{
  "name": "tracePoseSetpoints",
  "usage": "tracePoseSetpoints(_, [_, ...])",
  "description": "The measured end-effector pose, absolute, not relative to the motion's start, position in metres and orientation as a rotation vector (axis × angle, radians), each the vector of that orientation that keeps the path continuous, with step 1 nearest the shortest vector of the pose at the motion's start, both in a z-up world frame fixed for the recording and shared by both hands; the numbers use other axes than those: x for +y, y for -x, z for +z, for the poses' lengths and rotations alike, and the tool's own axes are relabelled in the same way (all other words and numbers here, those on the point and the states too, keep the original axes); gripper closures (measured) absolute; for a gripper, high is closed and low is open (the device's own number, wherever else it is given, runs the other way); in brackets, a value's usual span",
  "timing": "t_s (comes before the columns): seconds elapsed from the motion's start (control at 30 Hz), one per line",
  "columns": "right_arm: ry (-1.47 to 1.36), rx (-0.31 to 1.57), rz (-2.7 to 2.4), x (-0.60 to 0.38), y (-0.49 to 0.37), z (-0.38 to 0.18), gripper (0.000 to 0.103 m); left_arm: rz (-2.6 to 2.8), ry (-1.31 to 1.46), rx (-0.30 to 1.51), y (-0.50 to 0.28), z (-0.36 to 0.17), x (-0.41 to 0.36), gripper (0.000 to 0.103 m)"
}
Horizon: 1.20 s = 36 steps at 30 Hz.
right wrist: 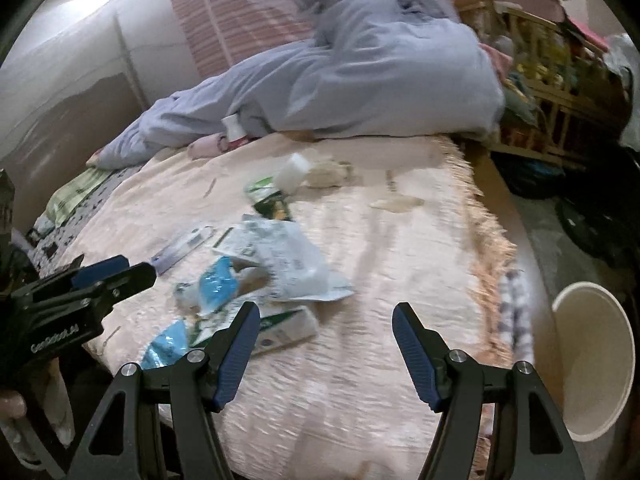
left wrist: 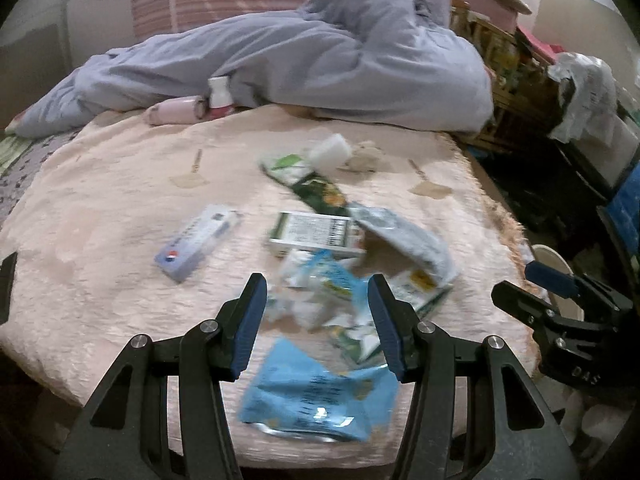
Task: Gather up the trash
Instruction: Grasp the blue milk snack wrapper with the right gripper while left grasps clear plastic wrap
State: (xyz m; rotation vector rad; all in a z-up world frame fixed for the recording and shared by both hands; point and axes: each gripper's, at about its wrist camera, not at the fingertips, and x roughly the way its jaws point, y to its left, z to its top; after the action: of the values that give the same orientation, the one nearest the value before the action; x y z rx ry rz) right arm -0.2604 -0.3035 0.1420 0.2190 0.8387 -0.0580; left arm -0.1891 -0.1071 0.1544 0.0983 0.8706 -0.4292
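Observation:
Trash lies scattered on a pink bed cover. A blue foil wrapper lies nearest, with crumpled blue and white wrappers just beyond it. Farther are a green-white box, a silver pouch, a dark green packet, a white-blue box and a white foam block. My left gripper is open, hovering over the crumpled wrappers. My right gripper is open and empty above the cover, right of the silver pouch. A white bin stands beside the bed.
A lilac duvet is heaped at the back, with a pink roll and a white-capped bottle against it. Wooden furniture and clutter stand right of the bed. The bed's fringed right edge drops to the floor.

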Motion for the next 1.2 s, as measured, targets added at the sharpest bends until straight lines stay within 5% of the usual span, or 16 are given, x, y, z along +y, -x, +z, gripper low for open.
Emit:
tracePoseSetpoints(0.37, [-0.121, 0.878, 0.128, -0.243, 0.221, 0.136, 0.037, -0.372, -0.088, 0.944, 0.162, 0.128, -0.045, 0.052])
tracePoseSetpoints(0.47, [-0.085, 0.903, 0.184, -0.226, 0.201, 0.131, 0.048, -0.37, -0.09, 0.969, 0.158, 0.119, -0.036, 0.052])
tracePoseSetpoints(0.77, [0.003, 1.052, 0.261, -0.193, 0.138, 0.094, 0.05, -0.472, -0.034, 1.044, 0.143, 0.095, -0.034, 0.052])
tracePoseSetpoints(0.9, [0.024, 1.128, 0.231, -0.193, 0.122, 0.073, 0.07, -0.537, -0.03, 1.069, 0.136, 0.085, -0.045, 0.052])
tracePoseSetpoints(1.2, [-0.134, 0.992, 0.24, -0.223, 0.142, 0.103, 0.076, -0.62, -0.063, 1.105, 0.117, 0.056, -0.08, 0.052])
